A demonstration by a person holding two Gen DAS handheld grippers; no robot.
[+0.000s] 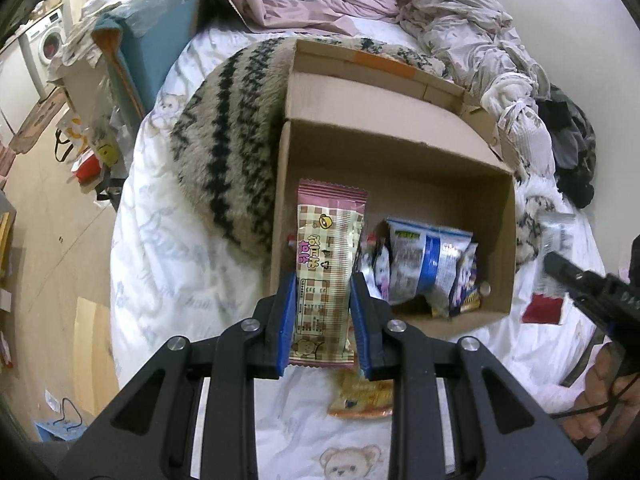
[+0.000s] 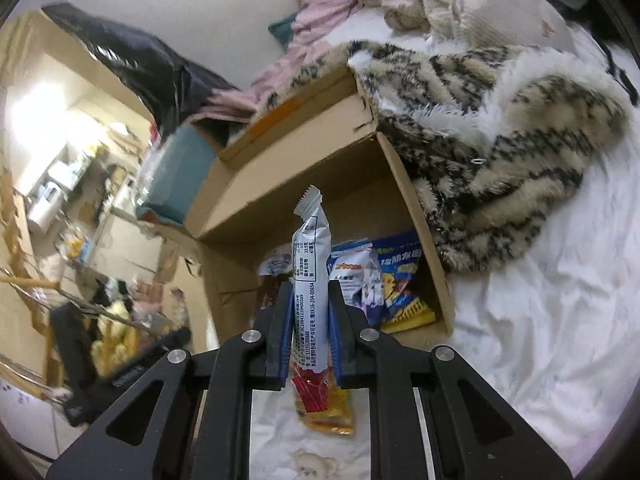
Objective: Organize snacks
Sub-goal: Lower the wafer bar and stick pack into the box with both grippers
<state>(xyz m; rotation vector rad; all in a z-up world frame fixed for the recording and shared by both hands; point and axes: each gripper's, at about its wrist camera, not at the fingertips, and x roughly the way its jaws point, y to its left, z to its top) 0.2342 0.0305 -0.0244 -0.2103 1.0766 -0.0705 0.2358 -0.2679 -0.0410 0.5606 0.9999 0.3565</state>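
Note:
An open cardboard box lies on the bed, also in the right wrist view, holding several snack packets. My left gripper is shut on a pink checked snack bar, held over the box's near left corner. My right gripper is shut on a white and blue snack packet, held upright in front of the box opening. The right gripper's black tip shows at the right edge of the left wrist view. An orange snack packet lies on the sheet below both grippers.
A furry patterned blanket lies behind and beside the box. Crumpled clothes pile at the bed's head. A red packet lies on the sheet right of the box. The bed edge drops to the floor on the left.

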